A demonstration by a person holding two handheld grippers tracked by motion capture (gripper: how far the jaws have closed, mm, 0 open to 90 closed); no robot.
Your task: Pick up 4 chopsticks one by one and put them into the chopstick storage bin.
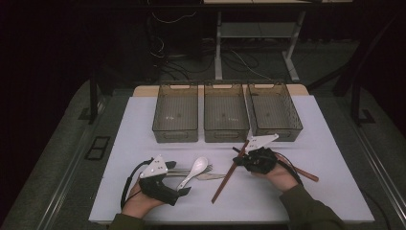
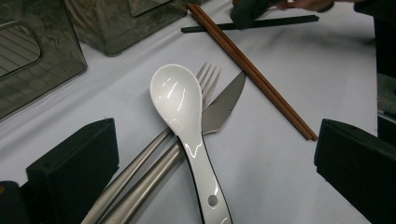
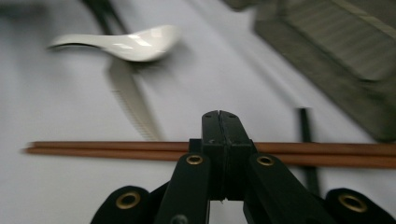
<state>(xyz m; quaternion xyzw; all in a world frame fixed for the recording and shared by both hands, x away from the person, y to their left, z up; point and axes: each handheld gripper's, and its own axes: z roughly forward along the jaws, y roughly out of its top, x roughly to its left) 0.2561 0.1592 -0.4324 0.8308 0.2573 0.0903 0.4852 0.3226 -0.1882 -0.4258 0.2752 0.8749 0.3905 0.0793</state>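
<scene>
Peering past our clenched, empty right gripper (image 3: 219, 116), whose jaws hide the brown chopsticks' (image 3: 102, 150) middle, we hold our left gripper (image 2: 215, 154) spread around the white spoon (image 2: 180, 105) lying over fork (image 2: 209, 77) and knife (image 2: 223, 107).

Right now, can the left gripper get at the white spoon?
Probably yes: the left gripper is open with the white spoon handle between its jaws, lying uncovered on top of the fork and knife.
</scene>
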